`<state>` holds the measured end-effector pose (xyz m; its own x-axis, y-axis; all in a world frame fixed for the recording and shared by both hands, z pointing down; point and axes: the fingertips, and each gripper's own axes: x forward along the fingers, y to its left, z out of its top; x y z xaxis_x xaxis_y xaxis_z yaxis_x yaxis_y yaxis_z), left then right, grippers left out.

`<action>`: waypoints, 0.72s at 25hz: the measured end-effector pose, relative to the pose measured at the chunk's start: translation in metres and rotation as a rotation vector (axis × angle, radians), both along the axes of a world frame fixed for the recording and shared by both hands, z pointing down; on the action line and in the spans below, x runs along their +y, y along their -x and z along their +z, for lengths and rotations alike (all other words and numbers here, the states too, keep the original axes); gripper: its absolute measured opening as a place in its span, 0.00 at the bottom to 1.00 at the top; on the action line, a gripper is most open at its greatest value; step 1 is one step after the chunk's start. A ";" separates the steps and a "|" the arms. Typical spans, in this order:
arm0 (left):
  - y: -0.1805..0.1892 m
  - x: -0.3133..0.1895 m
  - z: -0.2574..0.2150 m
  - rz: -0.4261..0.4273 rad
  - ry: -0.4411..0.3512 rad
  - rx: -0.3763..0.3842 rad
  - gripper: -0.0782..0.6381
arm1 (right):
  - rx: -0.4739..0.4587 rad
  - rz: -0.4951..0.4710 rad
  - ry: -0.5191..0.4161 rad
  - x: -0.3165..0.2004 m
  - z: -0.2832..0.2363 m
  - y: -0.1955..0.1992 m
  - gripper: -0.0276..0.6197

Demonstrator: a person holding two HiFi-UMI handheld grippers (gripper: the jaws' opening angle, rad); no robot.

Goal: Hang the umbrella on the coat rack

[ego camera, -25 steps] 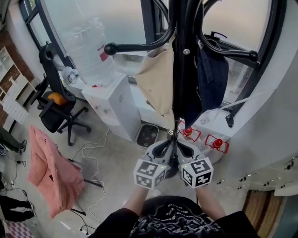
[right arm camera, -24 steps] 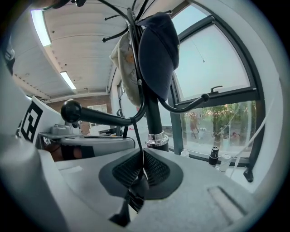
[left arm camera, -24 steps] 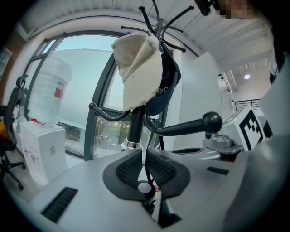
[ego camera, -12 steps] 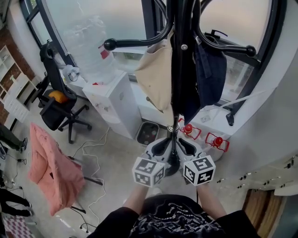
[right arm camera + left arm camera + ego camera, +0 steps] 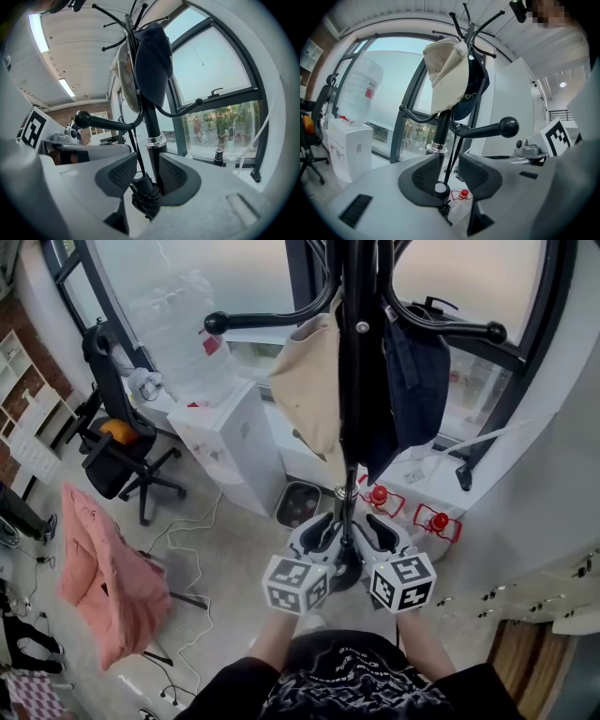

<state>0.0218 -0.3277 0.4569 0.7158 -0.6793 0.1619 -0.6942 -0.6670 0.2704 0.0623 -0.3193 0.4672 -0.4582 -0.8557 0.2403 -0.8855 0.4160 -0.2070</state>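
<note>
The black metal coat rack stood before the window, its curved arms ending in ball knobs. A beige fabric cap hung on the left side of its pole and a navy fabric cap on the right side.

The black folded umbrella hung low beside the rack's pole. Its thin black strap ran up toward the rack's ball-tipped arm; whether it looped over that arm could not be made out.

The right tool was at the rack's pole with its jaws spread. They had just been opening, and the umbrella's bundled body lay between them, close to the right-hand pad.

The left tool faced the rack from the other side, next to the right tool. Its jaws were also spread, with the umbrella's round white-capped end low between them, near the left-hand pad.
</note>
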 end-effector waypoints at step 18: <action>0.008 0.031 0.000 -0.033 0.011 -0.002 0.27 | 0.016 -0.042 -0.019 0.031 -0.007 0.005 0.27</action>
<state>0.0142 -0.2965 0.4573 0.6927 -0.7007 0.1709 -0.7163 -0.6406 0.2767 0.0572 -0.2886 0.4598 -0.4898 -0.8404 0.2320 -0.8704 0.4562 -0.1851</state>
